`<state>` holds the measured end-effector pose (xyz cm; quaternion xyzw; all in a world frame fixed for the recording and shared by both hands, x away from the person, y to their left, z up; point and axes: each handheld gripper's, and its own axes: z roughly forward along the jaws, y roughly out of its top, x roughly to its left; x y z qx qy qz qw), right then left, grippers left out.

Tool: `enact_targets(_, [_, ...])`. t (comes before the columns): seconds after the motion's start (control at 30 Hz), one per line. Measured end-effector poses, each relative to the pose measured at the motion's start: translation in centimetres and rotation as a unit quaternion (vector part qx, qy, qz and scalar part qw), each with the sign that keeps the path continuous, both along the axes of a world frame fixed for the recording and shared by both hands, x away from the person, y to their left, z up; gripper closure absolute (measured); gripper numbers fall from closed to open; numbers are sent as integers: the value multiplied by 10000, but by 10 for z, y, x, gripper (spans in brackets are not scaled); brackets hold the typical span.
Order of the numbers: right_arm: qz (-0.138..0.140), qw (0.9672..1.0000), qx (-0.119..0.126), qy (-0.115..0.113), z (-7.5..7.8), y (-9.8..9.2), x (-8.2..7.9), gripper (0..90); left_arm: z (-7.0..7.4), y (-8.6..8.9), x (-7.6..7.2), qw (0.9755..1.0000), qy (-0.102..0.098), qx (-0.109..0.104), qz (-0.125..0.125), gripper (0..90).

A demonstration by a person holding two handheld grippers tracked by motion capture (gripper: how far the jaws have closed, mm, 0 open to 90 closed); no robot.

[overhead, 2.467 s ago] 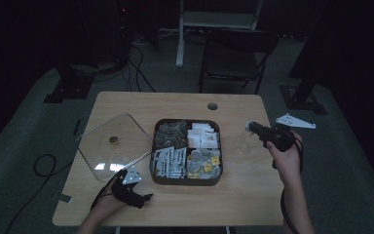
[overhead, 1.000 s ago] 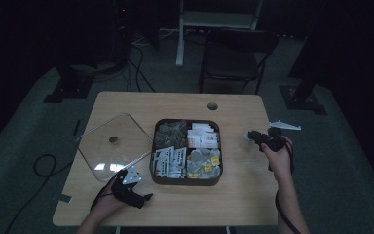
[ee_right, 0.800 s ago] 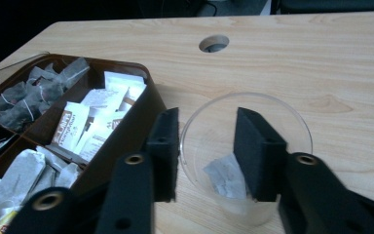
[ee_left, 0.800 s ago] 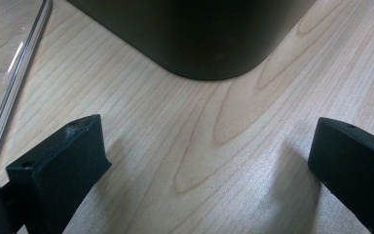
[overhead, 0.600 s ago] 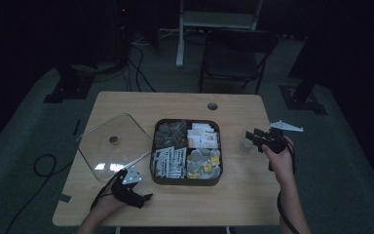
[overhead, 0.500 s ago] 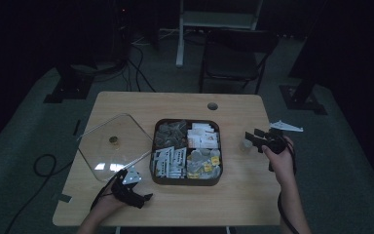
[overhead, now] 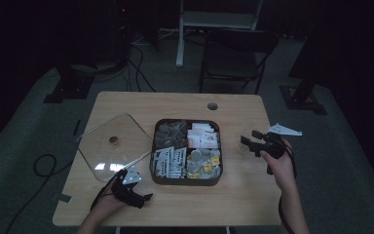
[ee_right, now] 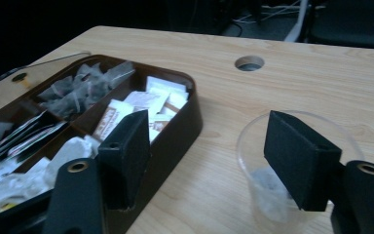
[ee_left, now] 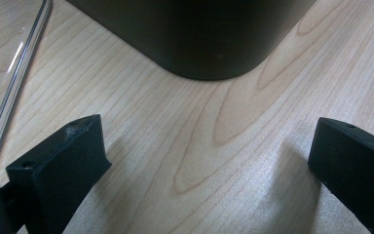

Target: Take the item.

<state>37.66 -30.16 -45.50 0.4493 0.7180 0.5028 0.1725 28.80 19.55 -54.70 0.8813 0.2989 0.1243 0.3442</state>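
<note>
High view: right tongs [overhead: 247,142] moved left toward tray [overhead: 185,180], jaws apart; left tongs [overhead: 143,198] unmoved, apart.

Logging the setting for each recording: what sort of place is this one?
Probably a dim lab or recording studio rather than a home: a lone wooden table with a cable hole, cables across the carpeted floor, and dark equipment stands around it.

one tray [overhead: 185,180], one clear lid [overhead: 112,146], one plastic cup [ee_right: 292,170], two grippers.
</note>
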Motion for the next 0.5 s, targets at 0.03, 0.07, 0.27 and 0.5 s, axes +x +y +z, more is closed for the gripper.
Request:
enact_targets(0.03, [43, 10000, -20, -32, 0, 0, -1, 313, 0, 0, 0, 10000, 3, 1, 1, 11])
enact_targets(0.07, [85, 10000, -4, -50, 0, 1, -3, 308, 0, 0, 0, 10000, 3, 0, 2, 11])
enact_targets(0.27, [289, 9993, 57, -231, 0, 4, -10, 273, 0, 0, 0, 10000, -1, -4, 2, 11])
enact_targets(0.5, [542, 9978, 126, -365, -3, 10, -19, 262, 0, 0, 0, 10000, -3, -5, 1, 11])
